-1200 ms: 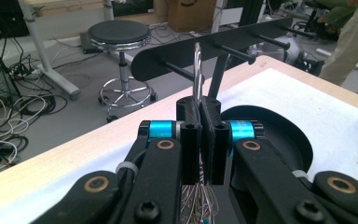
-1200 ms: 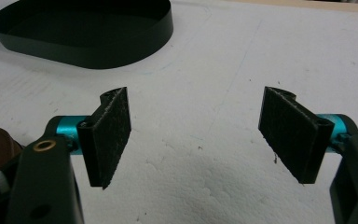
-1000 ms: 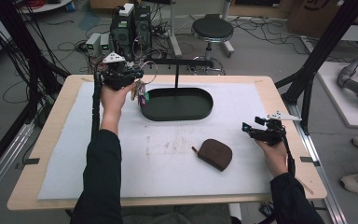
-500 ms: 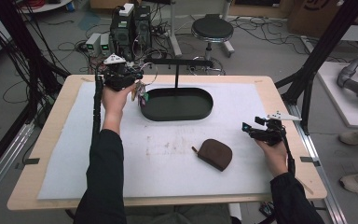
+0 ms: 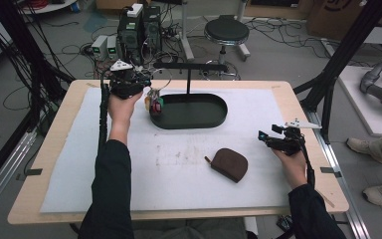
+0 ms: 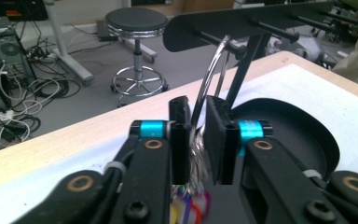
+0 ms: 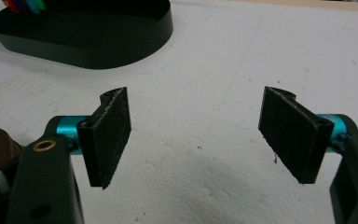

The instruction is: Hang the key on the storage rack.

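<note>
1. Your table carries a white mat across nearly its whole top.
2. On the mat's far middle stands a black stand: an oval tray with a thin post rising to a crossbar with pegs.
3. A brown pouch lies on the mat, near and right of the tray, well apart from both grippers.
4. Your right gripper rests at the mat's right side, right of the pouch, jaws spread wide with bare mat between them.
5. Your left gripper is up at the tray's far left end, just under the crossbar.
6. The key ring, a clear loop, hangs from a peg there and runs down between your left pads. The jaws have just been easing open; a narrow gap shows, and the ring stands in it, so the grip looks released.
7. Coloured tags dangle from the ring over the tray's left edge.
</note>
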The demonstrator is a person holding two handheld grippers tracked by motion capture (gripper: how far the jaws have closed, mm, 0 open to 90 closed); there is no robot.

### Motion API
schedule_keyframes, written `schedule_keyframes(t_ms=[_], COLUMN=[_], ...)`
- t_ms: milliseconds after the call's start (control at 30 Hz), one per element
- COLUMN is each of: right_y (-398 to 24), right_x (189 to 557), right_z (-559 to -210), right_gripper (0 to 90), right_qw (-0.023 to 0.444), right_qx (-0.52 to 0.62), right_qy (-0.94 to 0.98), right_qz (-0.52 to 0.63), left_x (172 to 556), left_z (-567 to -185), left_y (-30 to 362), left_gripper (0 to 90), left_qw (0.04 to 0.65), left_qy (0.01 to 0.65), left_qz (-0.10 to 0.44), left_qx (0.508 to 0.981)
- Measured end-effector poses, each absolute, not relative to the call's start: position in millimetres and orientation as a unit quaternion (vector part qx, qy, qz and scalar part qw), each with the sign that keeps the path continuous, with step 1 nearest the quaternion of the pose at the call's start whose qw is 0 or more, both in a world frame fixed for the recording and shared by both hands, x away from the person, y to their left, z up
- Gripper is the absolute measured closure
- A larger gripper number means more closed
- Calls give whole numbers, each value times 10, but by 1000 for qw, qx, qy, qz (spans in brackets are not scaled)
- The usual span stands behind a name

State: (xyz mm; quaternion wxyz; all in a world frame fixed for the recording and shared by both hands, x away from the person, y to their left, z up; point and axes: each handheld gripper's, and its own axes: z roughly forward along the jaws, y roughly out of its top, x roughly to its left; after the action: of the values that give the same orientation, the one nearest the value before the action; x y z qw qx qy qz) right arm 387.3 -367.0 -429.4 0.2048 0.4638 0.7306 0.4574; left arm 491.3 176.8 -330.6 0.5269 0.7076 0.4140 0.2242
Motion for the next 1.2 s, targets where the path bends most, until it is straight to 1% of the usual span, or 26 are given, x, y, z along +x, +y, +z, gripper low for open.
schedule_keyframes(t_ms=[33,100,133,333,400,500,567,600,633,733,767,800,933,1200], right_y=[-3669,-3667,-3667,-3678,-3680,-3679,-3680,-3675,-3671,-3670,-3670,-3671,-3671,-3651], right_x=[3873,3874,3874,3872,3873,3869,3869,3867,3864,3861,3858,3856,3839,3813], right_z=[-4295,-4295,-4295,-4293,-4294,-4292,-4291,-4290,-4289,-4287,-4284,-4283,-4270,-4250], right_gripper=[255,256,255,256,255,255,255,255,255,255,255,255,255,255], right_qw=[205,204,204,203,204,203,204,205,203,203,204,204,204,205], right_qx=[464,464,465,465,465,464,463,462,463,463,462,462,461,458], right_qy=[731,730,730,728,728,730,731,731,731,732,732,732,732,733], right_qz=[457,458,458,460,460,459,459,459,459,457,458,458,458,460], left_x=[4902,4880,4864,4723,4589,4491,4387,4336,4219,4100,3981,3981,3757,3372], left_z=[-3299,-3289,-3283,-3234,-3237,-3260,-3290,-3306,-3345,-3380,-3412,-3412,-3477,-3664], left_y=[1784,1804,1818,1883,1905,1916,1926,1928,1934,1939,1949,1949,1988,2155], left_gripper=[736,723,685,522,468,429,422,384,382,375,364,357,325,275], left_qw=[529,531,533,532,528,528,525,524,528,531,536,536,543,547], left_qy=[415,417,415,407,395,385,376,373,365,355,345,345,335,341], left_qz=[226,227,228,233,242,244,243,244,242,239,239,239,240,254], left_qx=[705,702,701,705,712,717,724,726,728,732,733,733,732,721])
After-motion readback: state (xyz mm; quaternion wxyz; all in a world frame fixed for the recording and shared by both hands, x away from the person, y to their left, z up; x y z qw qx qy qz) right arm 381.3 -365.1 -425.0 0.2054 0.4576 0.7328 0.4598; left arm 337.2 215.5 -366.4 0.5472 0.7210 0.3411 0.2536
